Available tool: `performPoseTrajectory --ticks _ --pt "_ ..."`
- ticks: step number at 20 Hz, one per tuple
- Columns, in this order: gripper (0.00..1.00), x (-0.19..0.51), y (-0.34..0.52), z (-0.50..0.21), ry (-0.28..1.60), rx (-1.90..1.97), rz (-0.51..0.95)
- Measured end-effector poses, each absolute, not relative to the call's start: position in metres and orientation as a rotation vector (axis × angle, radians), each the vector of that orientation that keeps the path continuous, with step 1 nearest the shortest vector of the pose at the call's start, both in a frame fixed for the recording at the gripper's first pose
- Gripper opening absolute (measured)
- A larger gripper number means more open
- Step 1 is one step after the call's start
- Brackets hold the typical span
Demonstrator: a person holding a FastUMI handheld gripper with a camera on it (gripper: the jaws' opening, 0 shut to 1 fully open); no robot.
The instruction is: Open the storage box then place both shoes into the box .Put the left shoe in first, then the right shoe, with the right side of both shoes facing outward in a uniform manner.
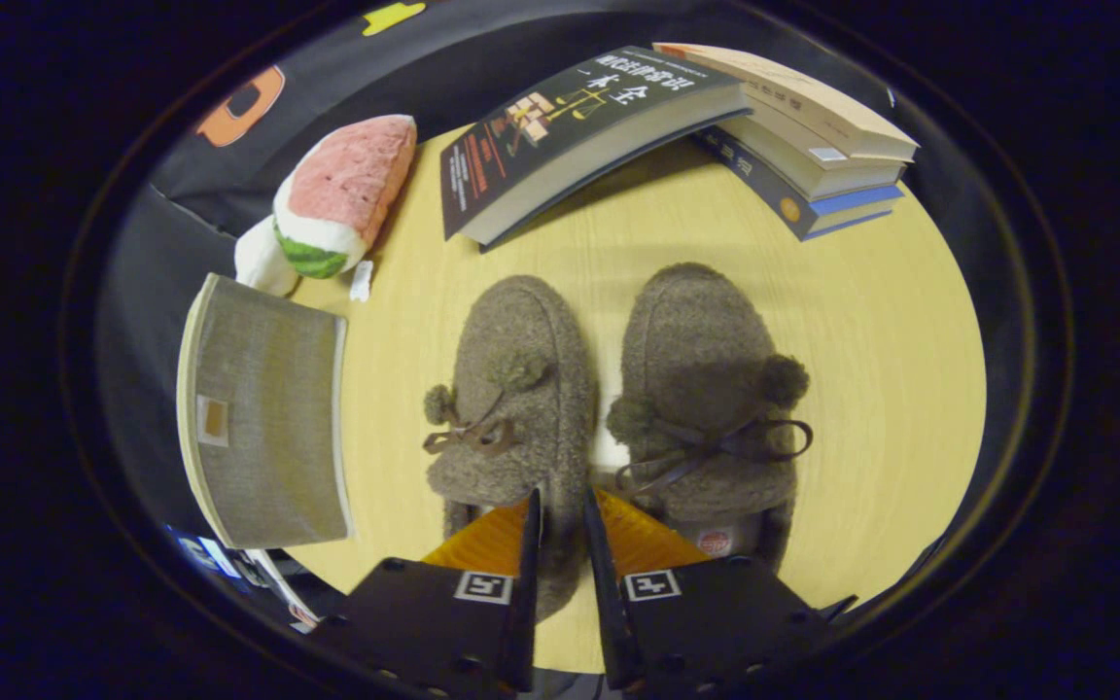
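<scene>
Two fuzzy brown shoes with pom-pom laces lie side by side on the yellow table (871, 321), toes pointing away from me. The left shoe (511, 389) is just ahead of my fingers, and the right shoe (706, 379) lies beside it. My gripper (560, 501) is at the left shoe's heel, its fingers nearly together. One finger sits inside the shoe's opening and the other in the gap between the shoes, so they pinch the shoe's inner side wall. The grey fabric storage box (263, 418) stands to the left of the shoes, its flat grey top towards me.
A watermelon-slice plush toy (341, 199) lies beyond the box. A dark book (570, 131) leans on a stack of books (803, 136) beyond the shoes. Bare tabletop stretches right of the right shoe.
</scene>
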State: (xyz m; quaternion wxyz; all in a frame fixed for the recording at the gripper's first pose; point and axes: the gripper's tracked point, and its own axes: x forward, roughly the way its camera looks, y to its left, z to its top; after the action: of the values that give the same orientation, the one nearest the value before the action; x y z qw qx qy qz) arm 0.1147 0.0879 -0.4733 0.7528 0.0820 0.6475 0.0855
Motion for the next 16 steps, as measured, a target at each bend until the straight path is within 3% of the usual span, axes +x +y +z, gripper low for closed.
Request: performPoseTrajectory --ticks 1,6,7,16 --pt "0.18 0.114 0.088 -0.475 1.417 0.185 0.188" --pt "0.18 0.114 0.093 -0.487 1.404 0.221 0.229" --pt "0.02 0.116 0.091 -0.484 1.402 0.243 0.218" --pt "0.00 0.103 0.095 -0.402 1.330 0.403 0.233"
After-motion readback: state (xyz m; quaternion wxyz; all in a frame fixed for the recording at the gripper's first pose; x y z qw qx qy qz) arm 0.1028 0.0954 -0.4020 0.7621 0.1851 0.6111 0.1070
